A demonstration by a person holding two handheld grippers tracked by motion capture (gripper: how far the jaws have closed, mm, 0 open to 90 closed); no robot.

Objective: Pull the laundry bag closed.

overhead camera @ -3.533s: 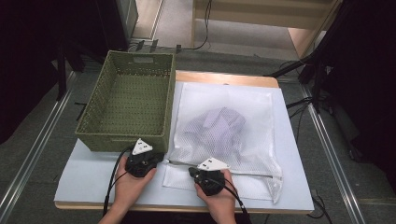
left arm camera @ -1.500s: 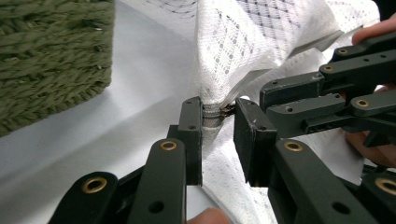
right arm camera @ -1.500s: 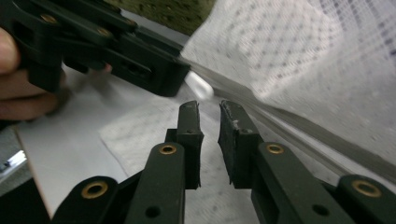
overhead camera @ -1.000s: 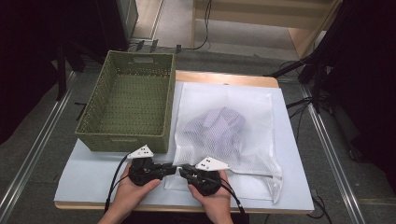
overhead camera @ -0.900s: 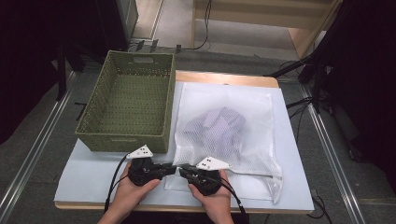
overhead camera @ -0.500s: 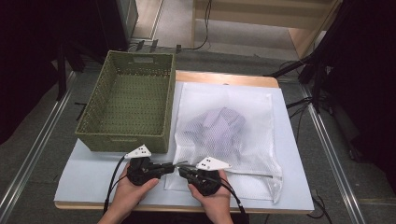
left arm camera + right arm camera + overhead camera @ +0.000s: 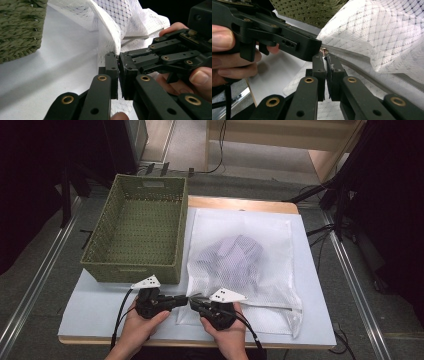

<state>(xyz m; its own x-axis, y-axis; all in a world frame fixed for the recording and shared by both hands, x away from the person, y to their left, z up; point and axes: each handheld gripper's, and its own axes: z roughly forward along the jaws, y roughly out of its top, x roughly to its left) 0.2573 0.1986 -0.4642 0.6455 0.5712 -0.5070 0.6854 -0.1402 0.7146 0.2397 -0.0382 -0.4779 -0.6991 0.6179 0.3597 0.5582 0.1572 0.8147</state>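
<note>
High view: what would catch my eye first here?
A large white mesh laundry bag with a lilac garment inside lies flat on the table's right half. Beside it, at the left, stands an empty olive-green woven basket. At the bag's near left corner, the left tool and right tool meet tip to tip, both pinching its edge.

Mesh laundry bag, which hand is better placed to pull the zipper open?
Right, likely. The right gripper is shut on the zipper at its end, the track running toward that side. The left gripper, jaws just closed further, pinches the mesh laundry bag corner, suited to anchoring.
</note>
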